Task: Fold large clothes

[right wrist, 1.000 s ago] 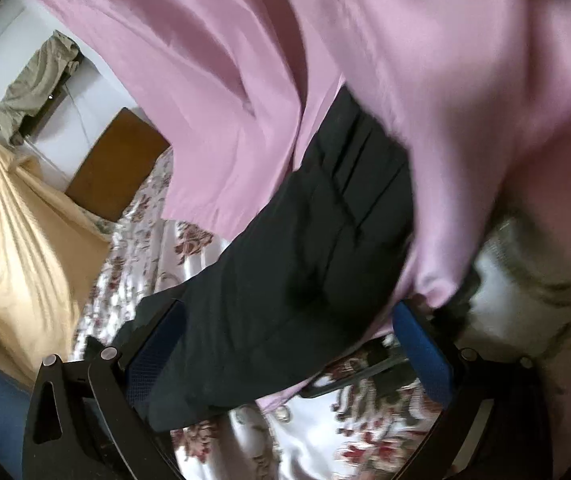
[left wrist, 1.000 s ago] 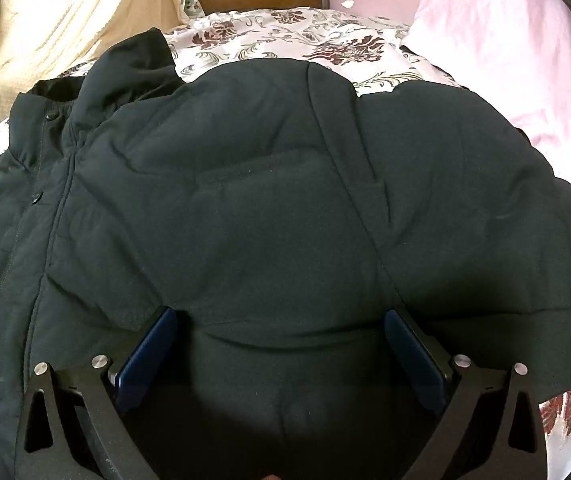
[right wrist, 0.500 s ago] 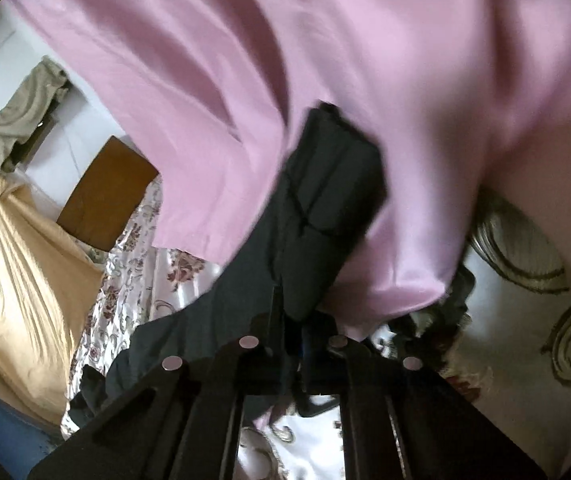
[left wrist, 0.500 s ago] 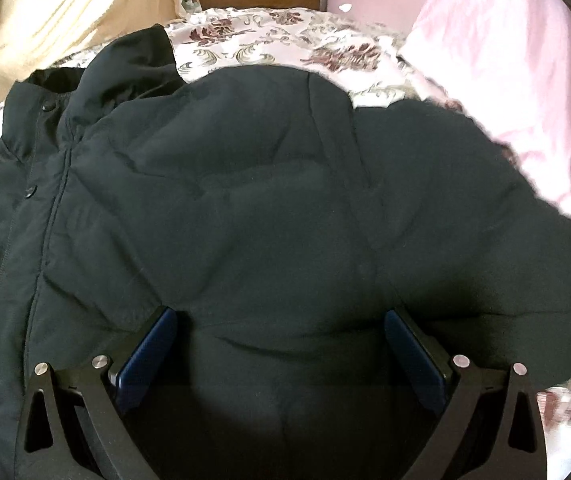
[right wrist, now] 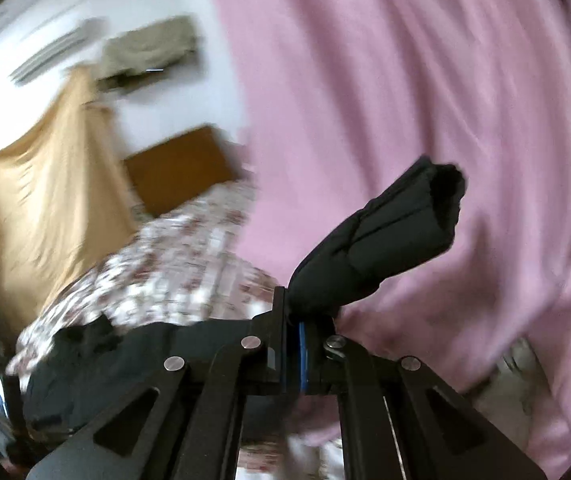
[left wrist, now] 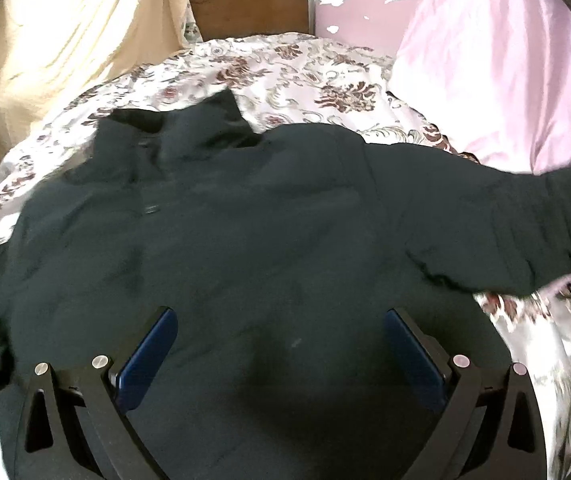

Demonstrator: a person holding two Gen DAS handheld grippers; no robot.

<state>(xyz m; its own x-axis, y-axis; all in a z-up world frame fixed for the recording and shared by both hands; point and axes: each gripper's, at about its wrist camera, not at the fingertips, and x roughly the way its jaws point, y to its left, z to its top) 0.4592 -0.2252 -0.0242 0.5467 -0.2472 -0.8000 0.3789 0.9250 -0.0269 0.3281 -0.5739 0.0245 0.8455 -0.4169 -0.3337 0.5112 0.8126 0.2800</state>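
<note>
Jacket (left wrist: 245, 240): a large, dark, padded garment with stitched quilt lines, lying spread across a bed with a floral bedspread (left wrist: 305, 68). Its stand-up collar (left wrist: 189, 128) sits at the far left of the garment, and a front placket with a small fastener runs down from it. The body fills the near and middle part of the left wrist view, its surface soft and lightly creased.

One sleeve (left wrist: 525, 232) stretches out to the right and rises off the bedspread, passing in front of a pink sheet (left wrist: 505, 60) that hangs along the right side. In the right wrist view the sleeve's cuff end (right wrist: 389, 232) stands up above the right claw (right wrist: 293, 332), puffy and ribbed by its stitching, with the open cuff at the top. The right claw's blue pads are pressed together on the sleeve fabric just below that end.

The left claw (left wrist: 281, 356) hangs over the near part of the jacket's body with its two blue pads wide apart and nothing pinched between them.

A wooden headboard (left wrist: 249, 4) stands at the far end of the bed, and a yellow cloth (left wrist: 65, 40) hangs at the far left.
</note>
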